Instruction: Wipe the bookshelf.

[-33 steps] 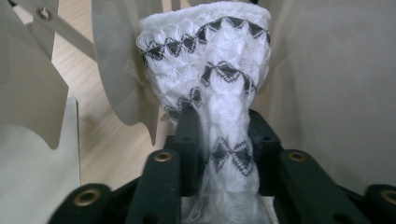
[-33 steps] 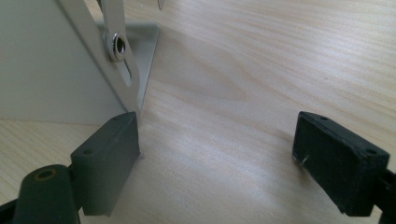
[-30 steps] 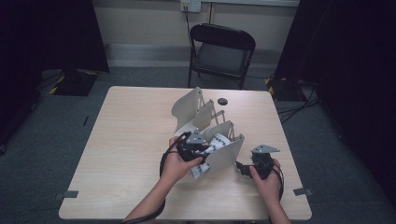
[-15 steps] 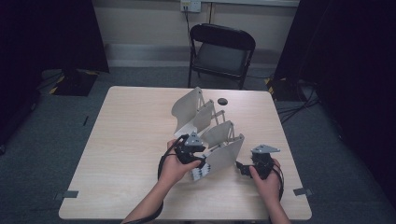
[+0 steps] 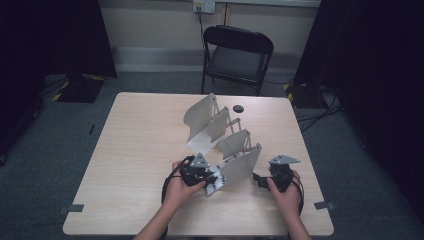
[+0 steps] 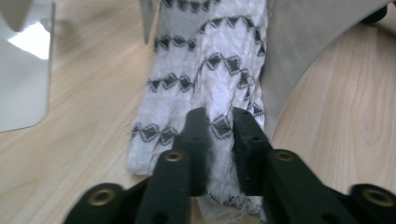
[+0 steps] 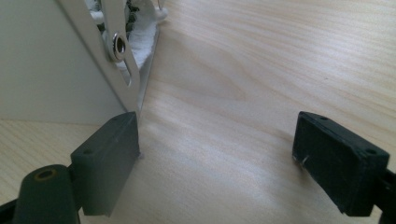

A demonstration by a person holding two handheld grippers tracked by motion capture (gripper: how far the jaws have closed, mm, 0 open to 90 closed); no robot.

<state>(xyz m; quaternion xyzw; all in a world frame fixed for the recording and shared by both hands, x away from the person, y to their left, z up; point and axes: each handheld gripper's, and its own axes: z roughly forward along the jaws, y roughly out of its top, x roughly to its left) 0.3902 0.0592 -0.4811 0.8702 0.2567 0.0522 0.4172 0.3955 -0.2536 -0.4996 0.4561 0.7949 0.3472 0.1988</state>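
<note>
A grey metal rack (image 5: pixel 240 165) of several curved panels stands on the wooden table (image 5: pixel 135 150). A white cloth with black diamond rows (image 6: pixel 205 60) hangs out from between its nearest panels (image 6: pixel 299 51). My left gripper (image 6: pixel 219 116) has just been closing and is shut on the cloth's lower end, which is pinched between its pads. In the high view the left gripper (image 5: pixel 209 177) sits at the rack's near left corner, with the cloth (image 5: pixel 216 182) at its tips. My right gripper (image 7: pixel 217 140) is open, low over the table, its left pad (image 7: pixel 109 158) beside the rack's end panel (image 7: pixel 42 60). The right gripper (image 5: pixel 261 181) has nothing between its jaws.
A small black round object (image 5: pixel 238 108) lies on the table behind the rack. A black folding chair (image 5: pixel 237 55) stands beyond the far edge. Bare wood stretches left of the rack and along the near edge.
My left hand has come down and toward the near edge, and its jaws have closed on the cloth. The right hand has stayed put.
</note>
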